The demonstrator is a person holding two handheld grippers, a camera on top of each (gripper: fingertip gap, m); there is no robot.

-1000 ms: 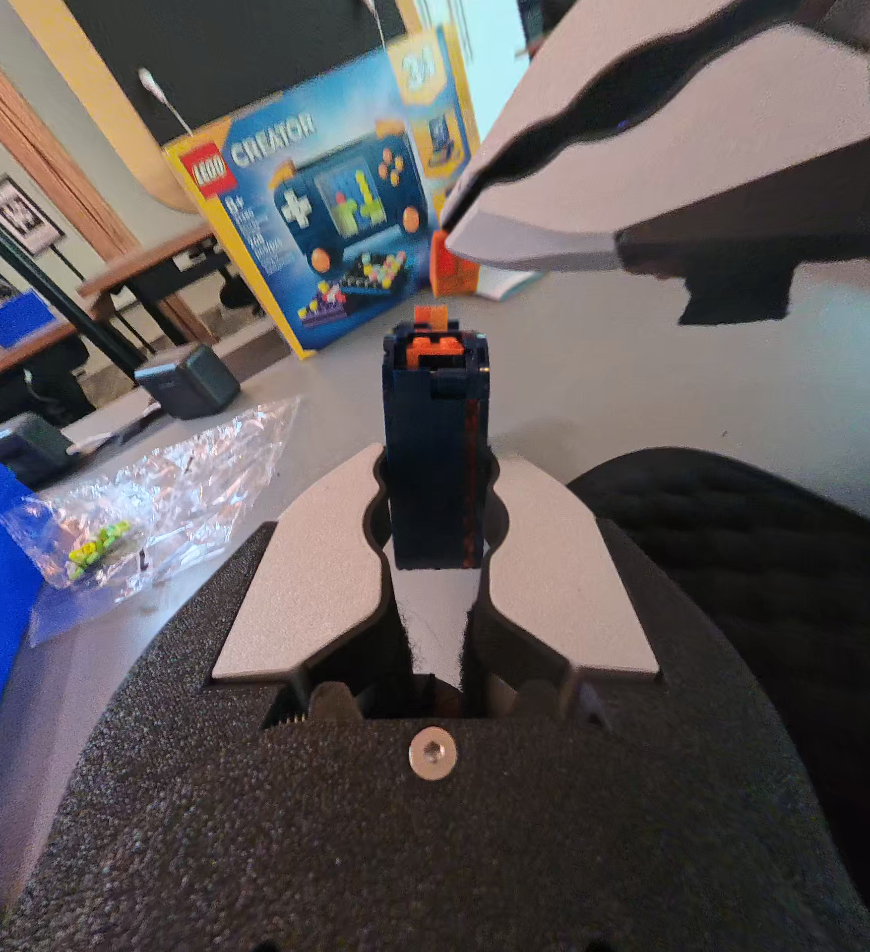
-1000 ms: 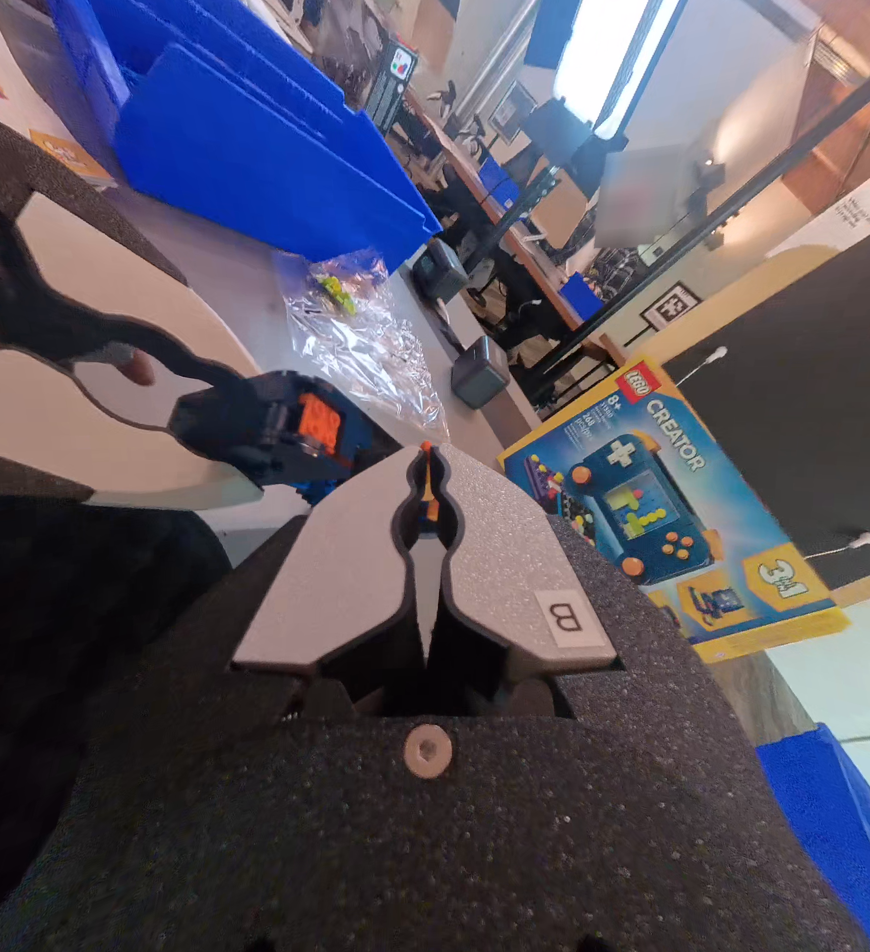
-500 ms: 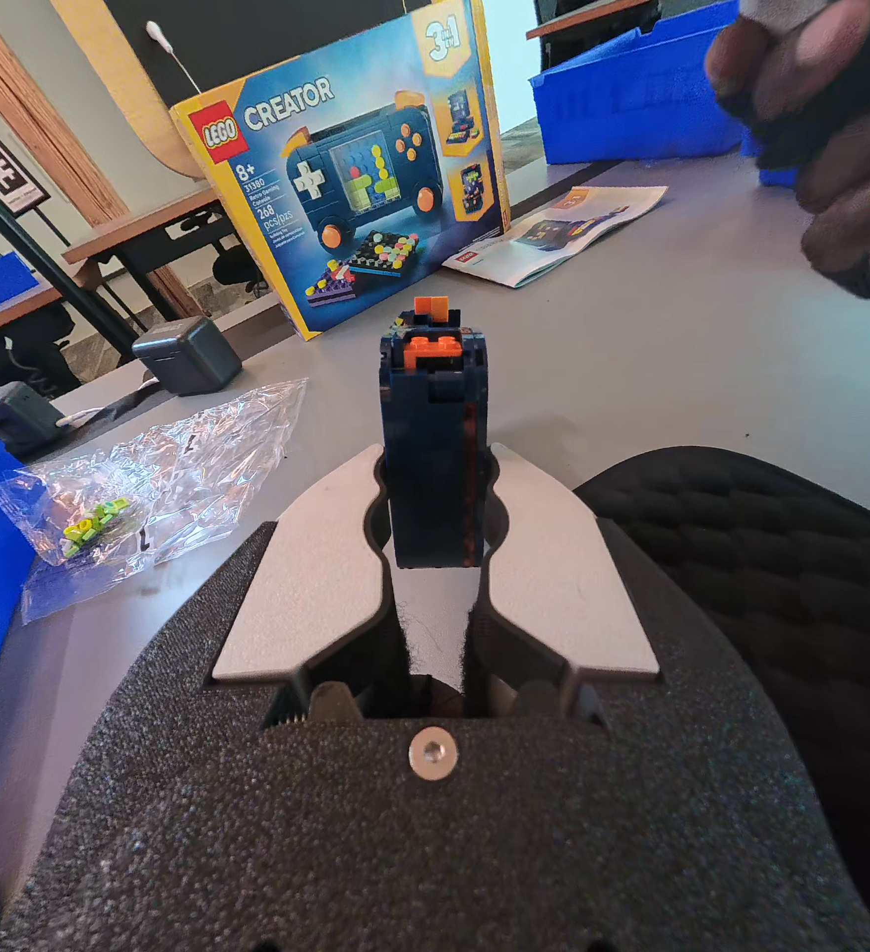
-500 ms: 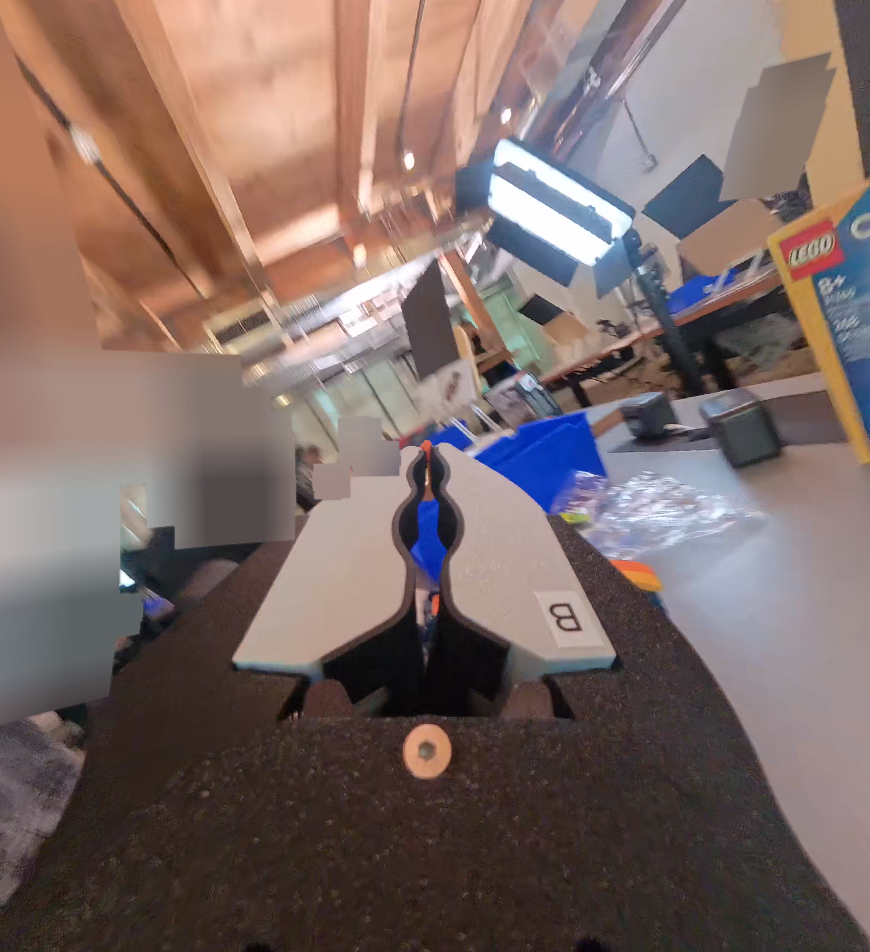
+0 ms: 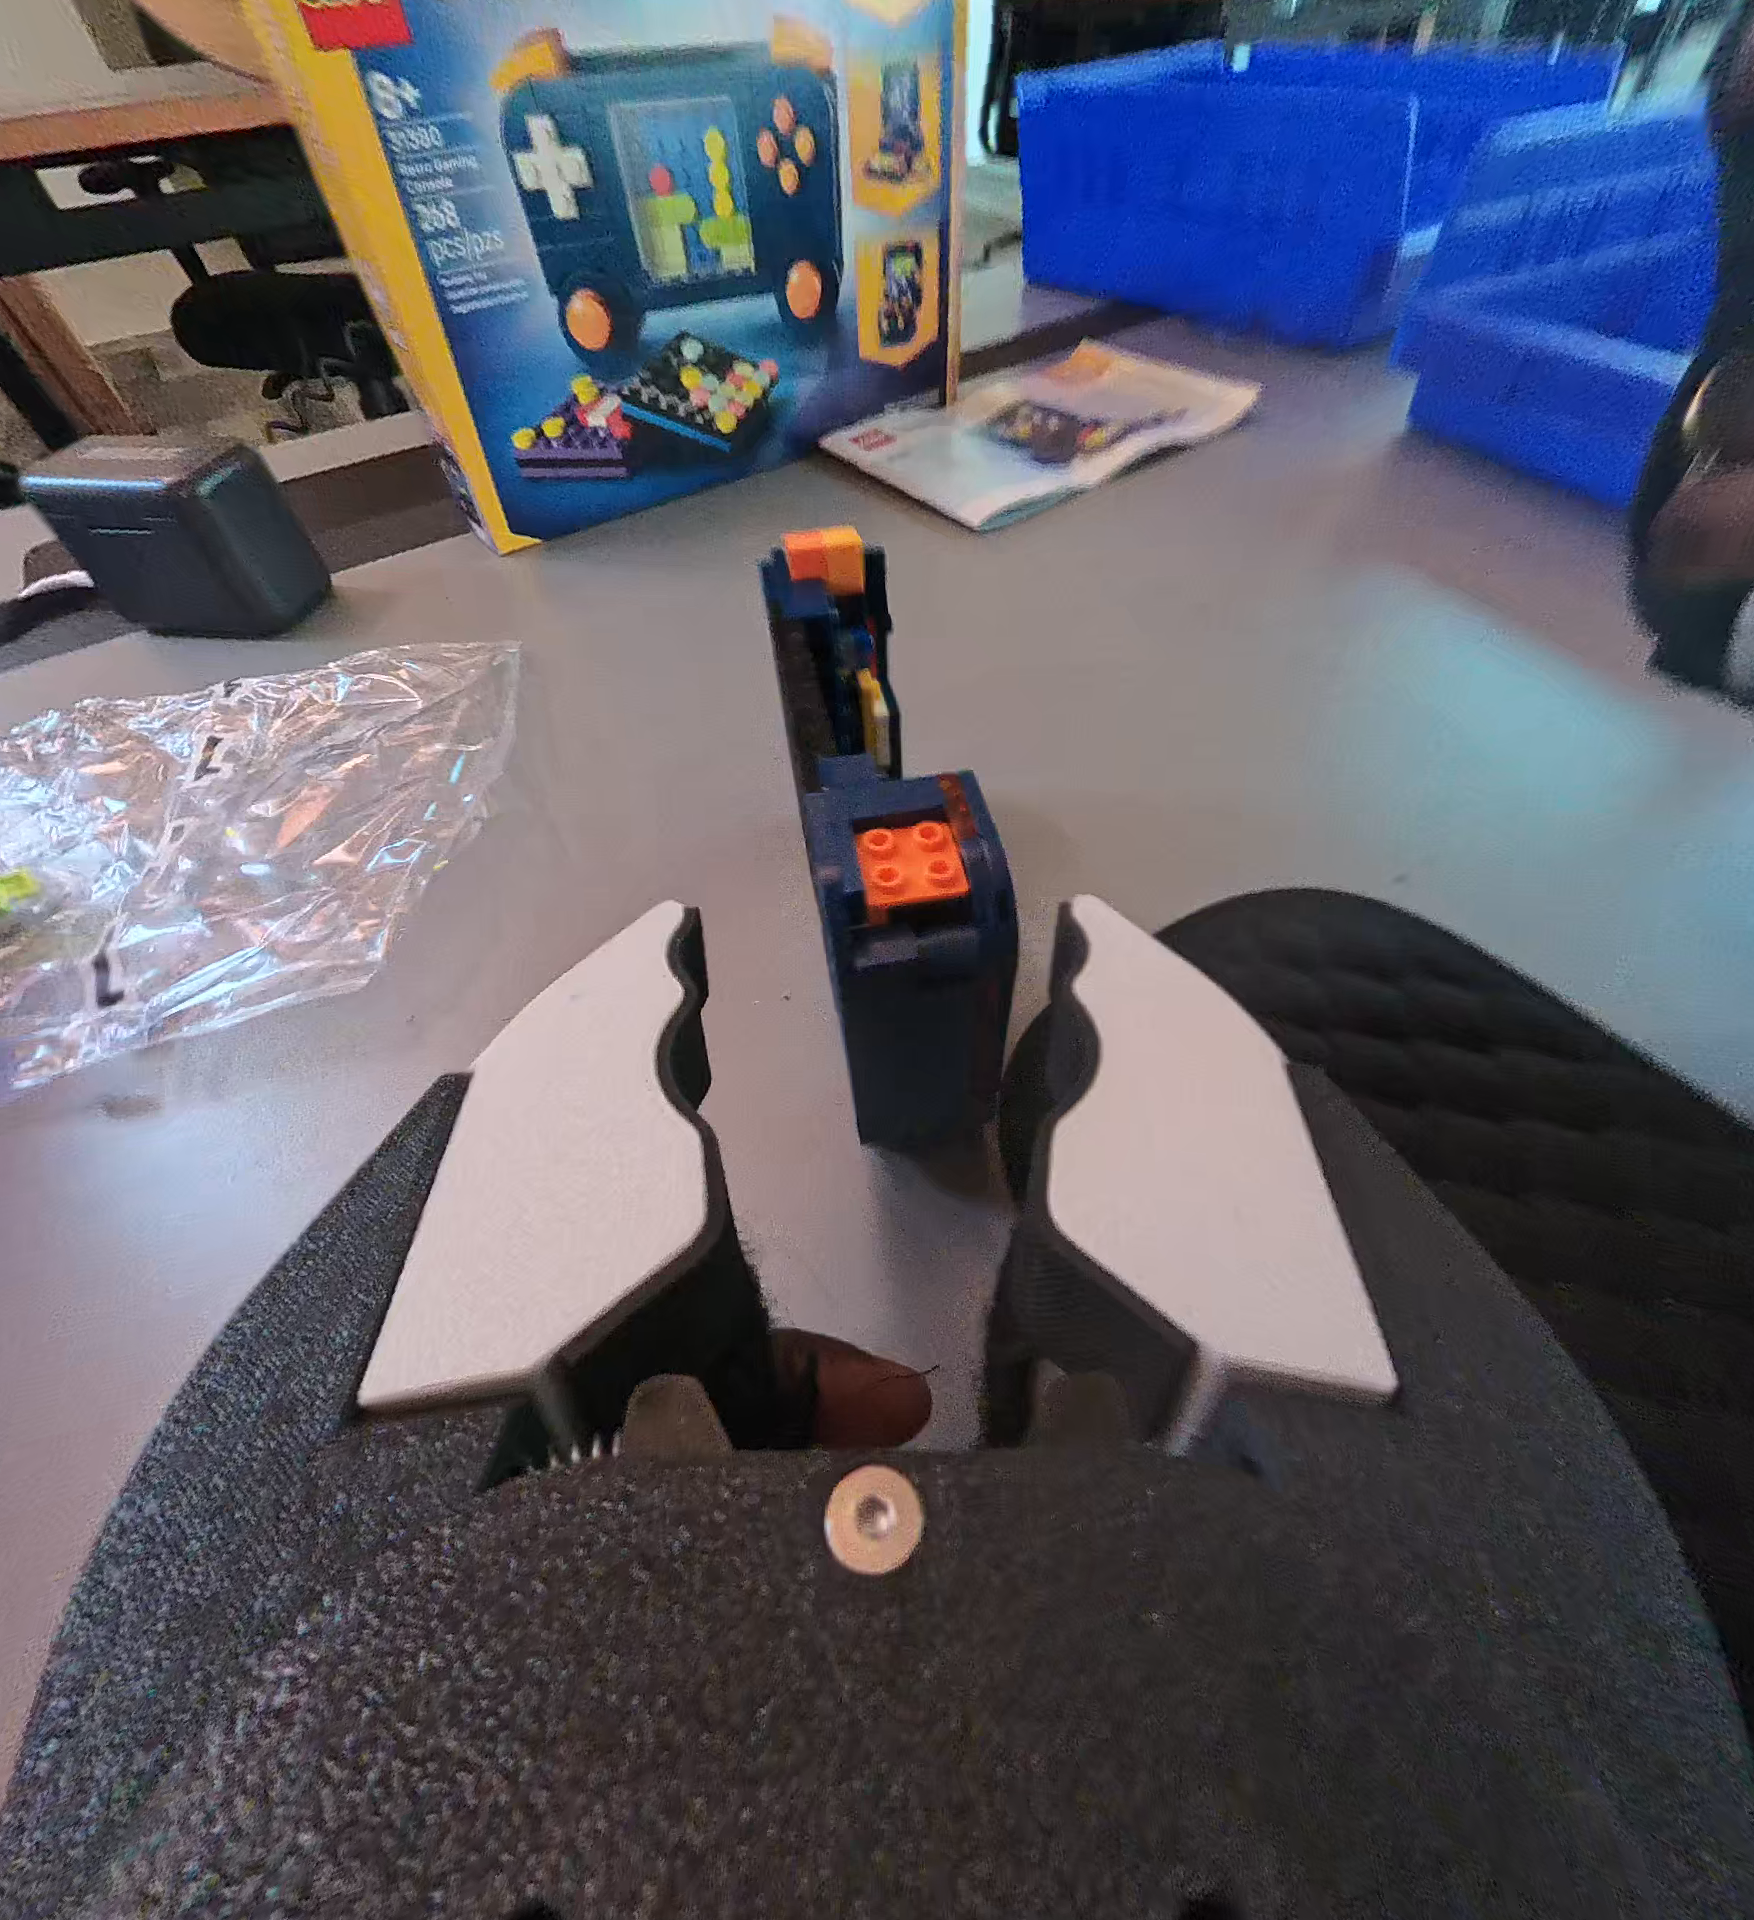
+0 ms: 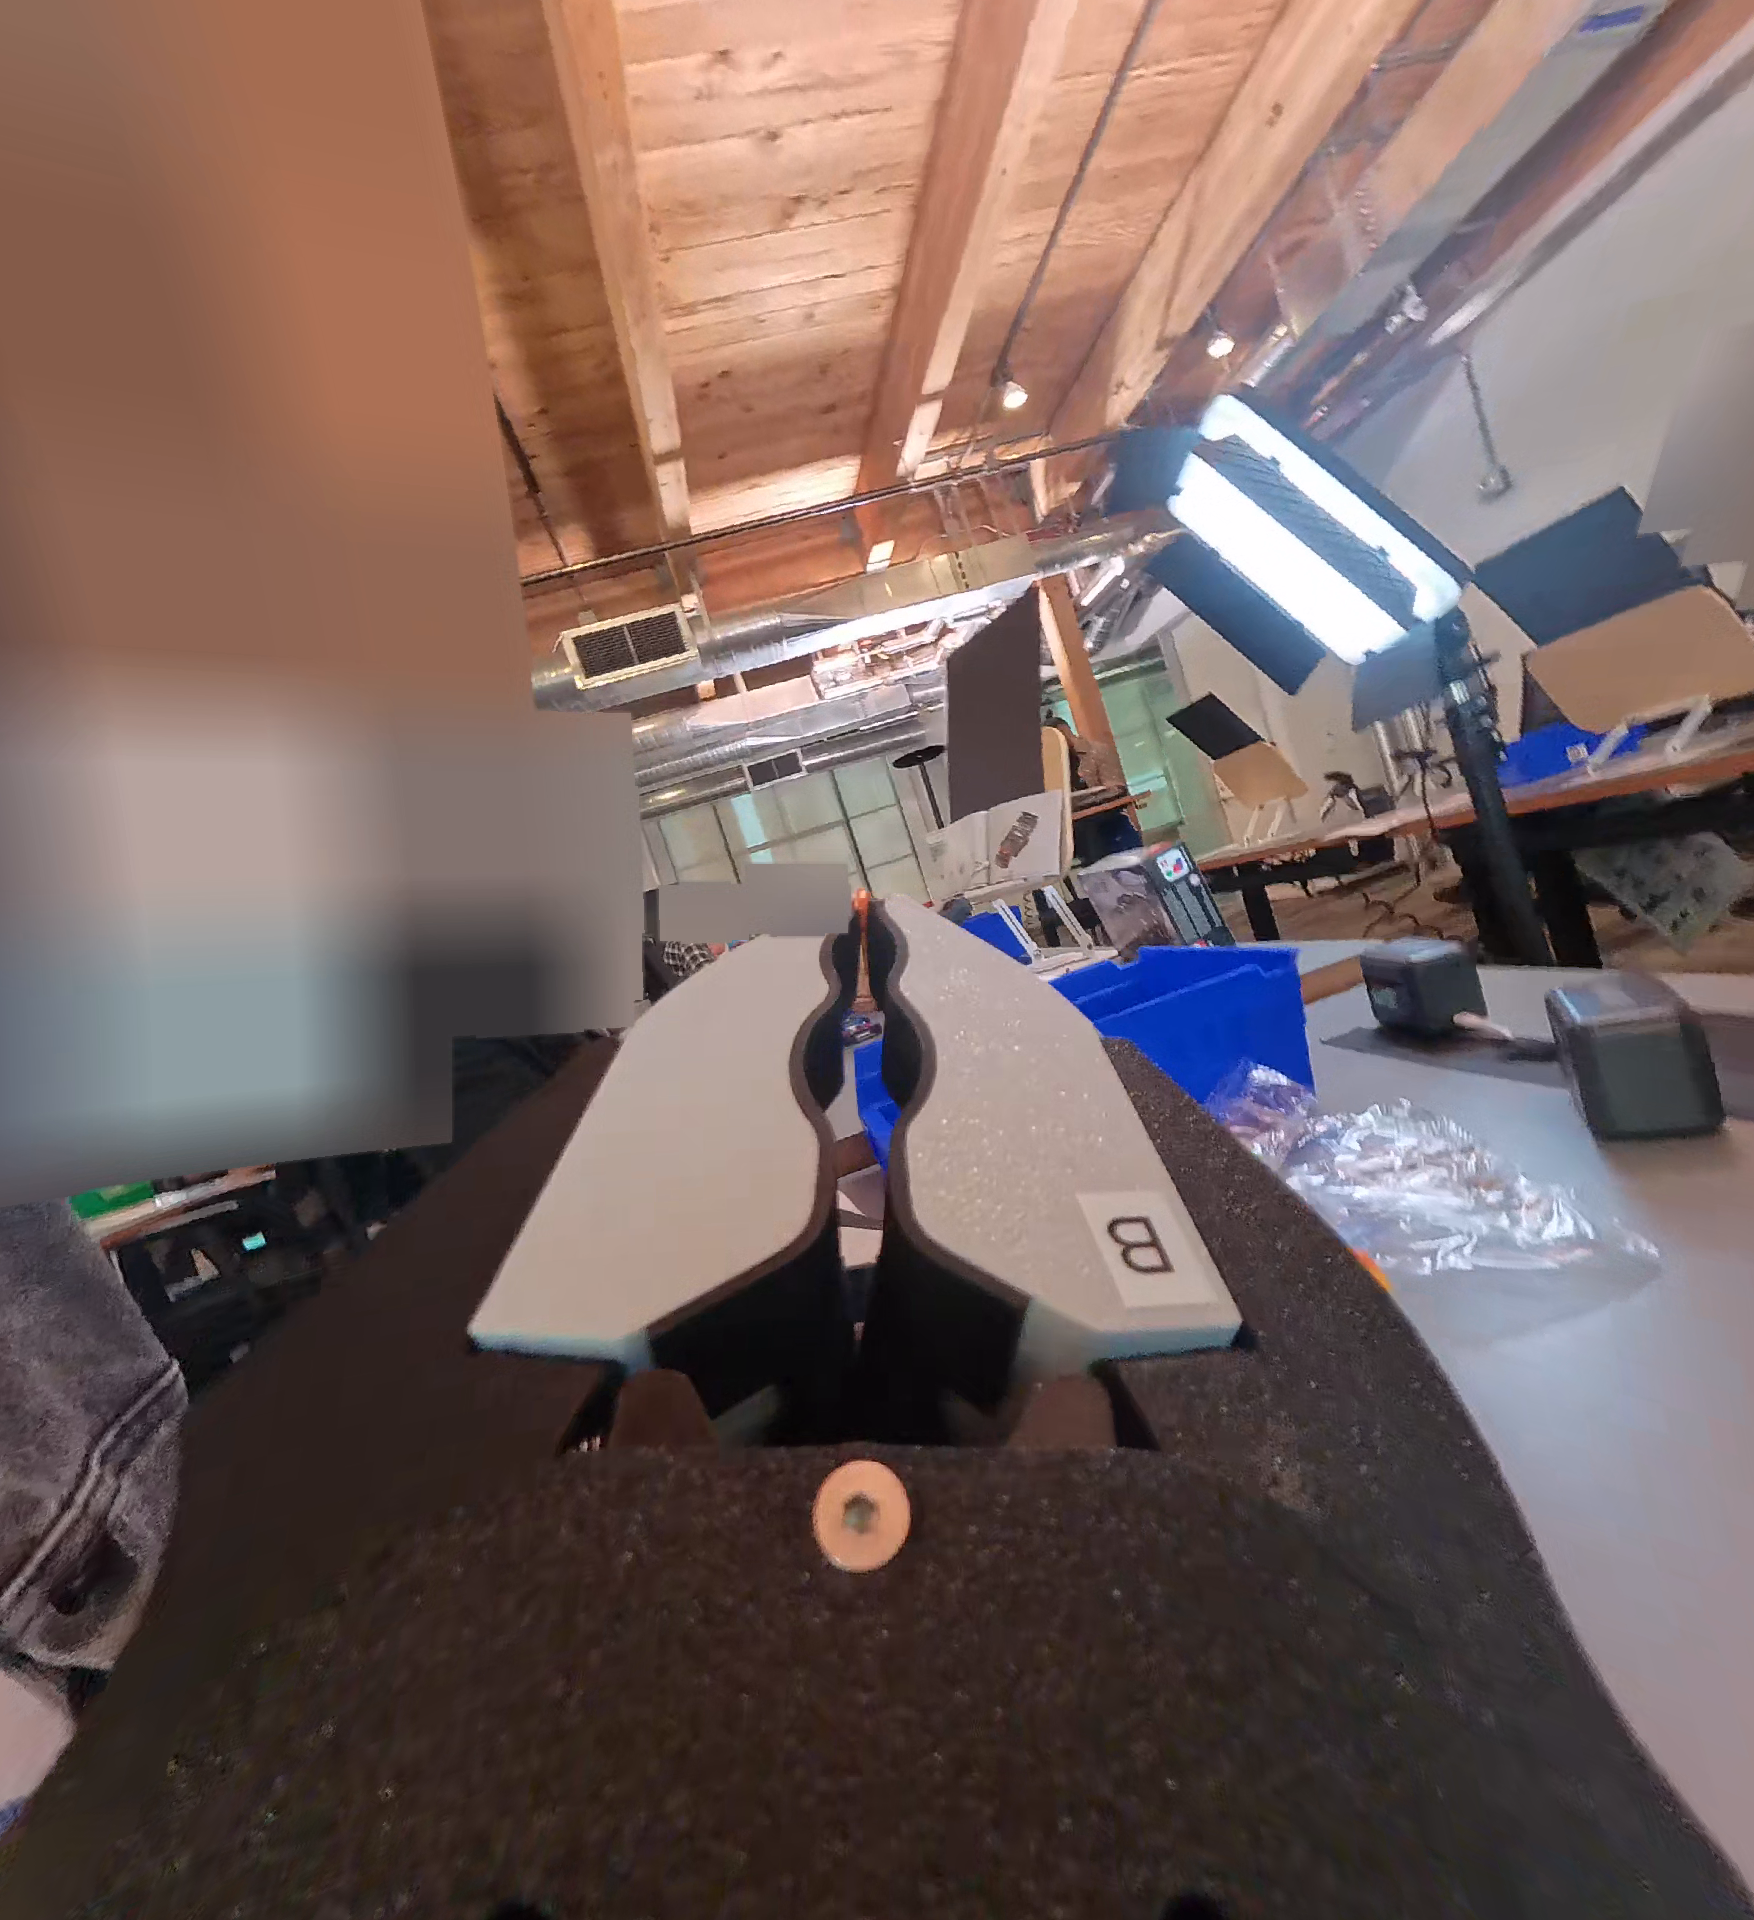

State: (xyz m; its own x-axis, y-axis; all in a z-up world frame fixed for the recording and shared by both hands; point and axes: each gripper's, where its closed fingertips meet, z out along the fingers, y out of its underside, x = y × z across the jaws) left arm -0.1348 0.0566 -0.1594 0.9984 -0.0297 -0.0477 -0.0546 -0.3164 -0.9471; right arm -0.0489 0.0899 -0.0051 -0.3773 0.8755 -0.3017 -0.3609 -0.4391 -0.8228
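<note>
While the left gripper (image 5: 873, 1029) stands spread around a dark blue brick model with orange studs (image 5: 909, 956) on the grey table (image 5: 1268, 727), it grips nothing. Raised toward the ceiling, the right gripper (image 6: 865, 925) pinches a thin orange piece (image 6: 860, 914).

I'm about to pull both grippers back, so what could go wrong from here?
The open left gripper flanks the upright dark blue brick build; its right finger looks very close, so withdrawing could tip it. The right gripper, lifted off the table, pinches a thin orange piece that might slip out.
</note>
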